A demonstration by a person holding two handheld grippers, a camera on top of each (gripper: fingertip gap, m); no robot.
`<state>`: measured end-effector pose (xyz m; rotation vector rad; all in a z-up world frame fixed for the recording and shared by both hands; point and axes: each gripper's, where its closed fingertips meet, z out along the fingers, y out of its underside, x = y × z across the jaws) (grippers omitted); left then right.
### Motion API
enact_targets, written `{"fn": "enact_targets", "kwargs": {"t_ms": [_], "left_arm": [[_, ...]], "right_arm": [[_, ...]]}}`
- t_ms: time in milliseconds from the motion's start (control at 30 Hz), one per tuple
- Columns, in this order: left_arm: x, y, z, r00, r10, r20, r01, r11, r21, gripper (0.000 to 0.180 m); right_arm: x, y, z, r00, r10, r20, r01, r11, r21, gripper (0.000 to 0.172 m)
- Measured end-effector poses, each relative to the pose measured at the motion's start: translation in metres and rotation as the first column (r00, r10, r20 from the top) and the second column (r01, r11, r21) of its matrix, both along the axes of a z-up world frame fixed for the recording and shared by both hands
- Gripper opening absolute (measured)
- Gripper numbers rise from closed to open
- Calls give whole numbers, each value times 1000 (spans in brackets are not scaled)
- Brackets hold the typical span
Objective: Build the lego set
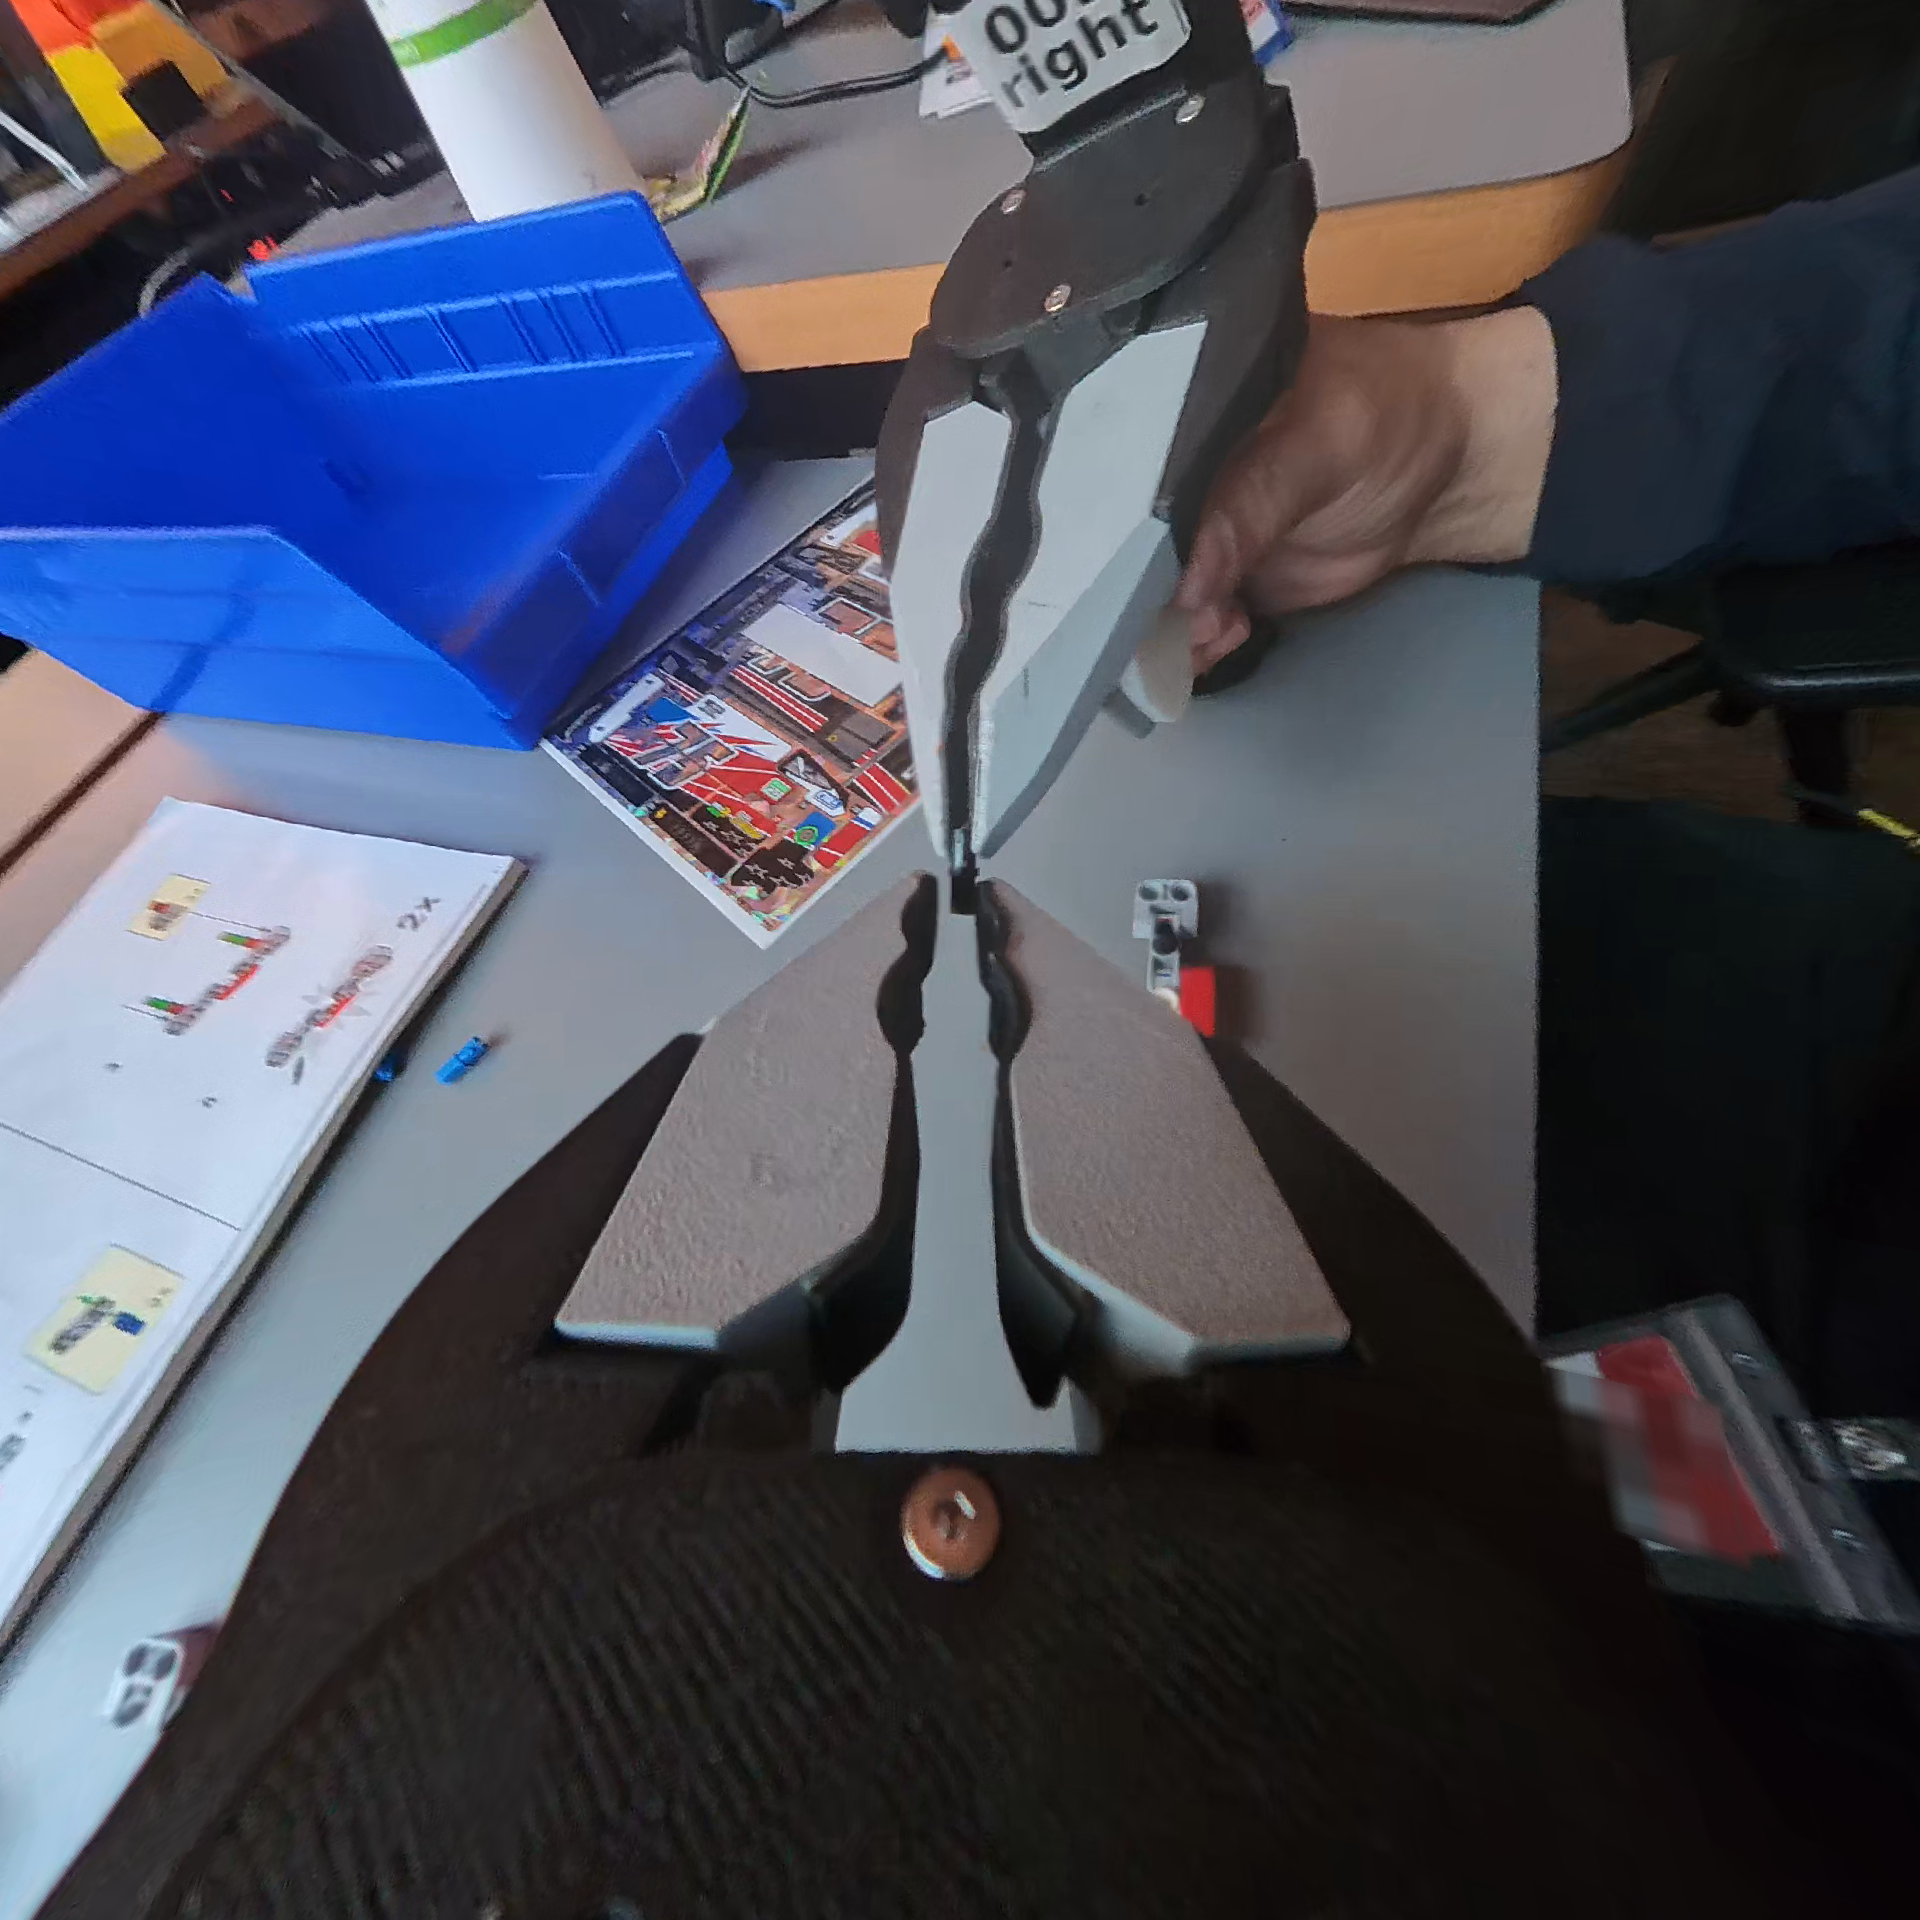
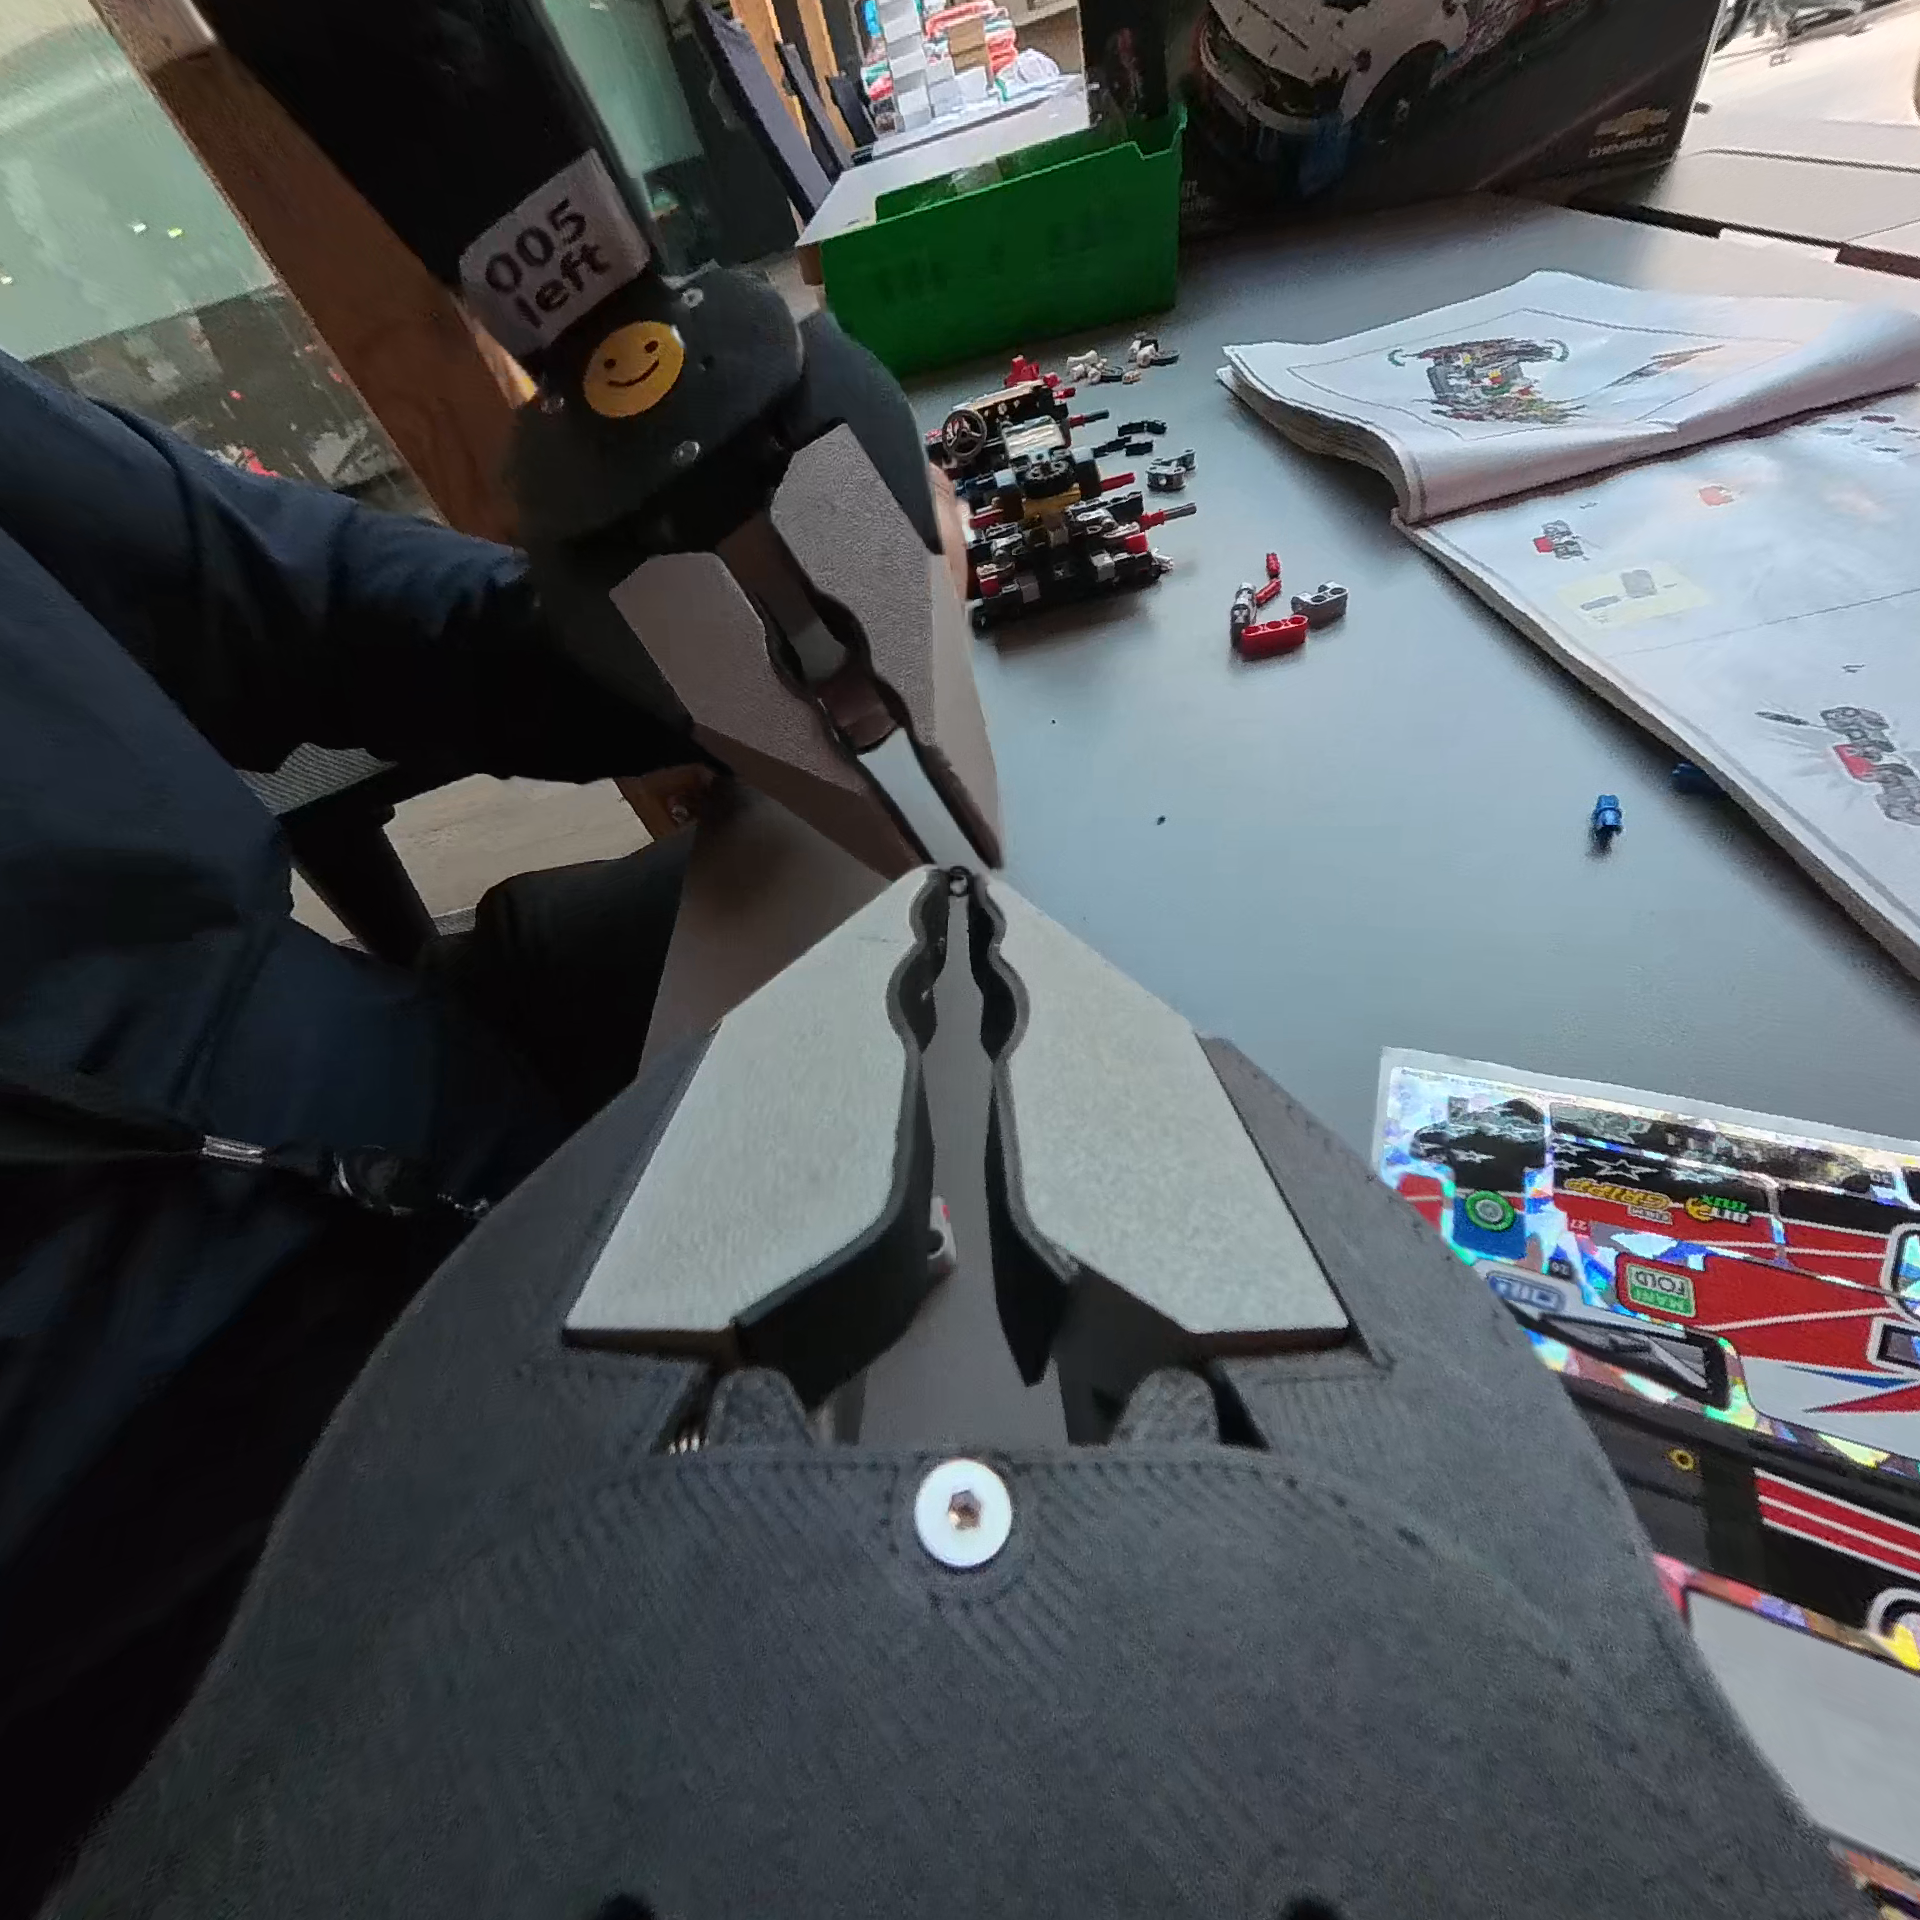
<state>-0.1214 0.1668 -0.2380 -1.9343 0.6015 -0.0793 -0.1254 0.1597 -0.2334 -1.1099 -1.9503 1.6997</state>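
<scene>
I see a grey table (image 1: 1299,727) with a blue bin (image 1: 364,499) at its far left in the left wrist view, an open manual (image 1: 208,1039) nearer, and a colourful sticker sheet (image 1: 769,748) between them. In the right wrist view a green bin (image 2: 997,260) stands at the back, with a half-built black model (image 2: 1049,509) and loose red and grey pieces (image 2: 1283,613) in front of it. My two grippers meet tip to tip above the table. The right gripper (image 1: 964,847), held in a hand (image 1: 1371,468), is closed on a small black pin (image 1: 964,883), which sits in its tips. The left gripper (image 1: 958,899) is slightly parted; its right fingertip touches the pin, while the left one stands clear. A grey and red piece (image 1: 1179,961) lies just right of the tips. Two small blue pins (image 1: 462,1060) lie beside the manual.
</scene>
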Motion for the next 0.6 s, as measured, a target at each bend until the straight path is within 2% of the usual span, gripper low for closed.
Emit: {"fn": "enact_targets", "kwargs": {"t_ms": [100,200,267,367,467,600], "left_arm": [[-1,-6,-8,999,-4,43,8,997,-81,20],[7,-21,-29,992,-63,112,88,968,-235,29],[16,-31,-43,983,-107,146,149,939,-311,29],[23,-36,-58,983,-140,117,174,911,-374,31],[27,-35,-67,982,-154,107,185,897,-401,30],[27,-29,-67,980,-164,110,195,901,-389,16]], "right_arm": [[8,-2,-13,999,18,46,-23,995,98,0],[22,-3,-29,995,24,99,-50,962,268,0],[28,-5,-30,993,22,117,-64,927,369,0],[33,-12,-26,989,34,143,-98,877,471,0],[36,-11,-34,980,24,199,-136,809,572,0],[36,-12,-46,967,8,256,-175,751,637,0]]}}
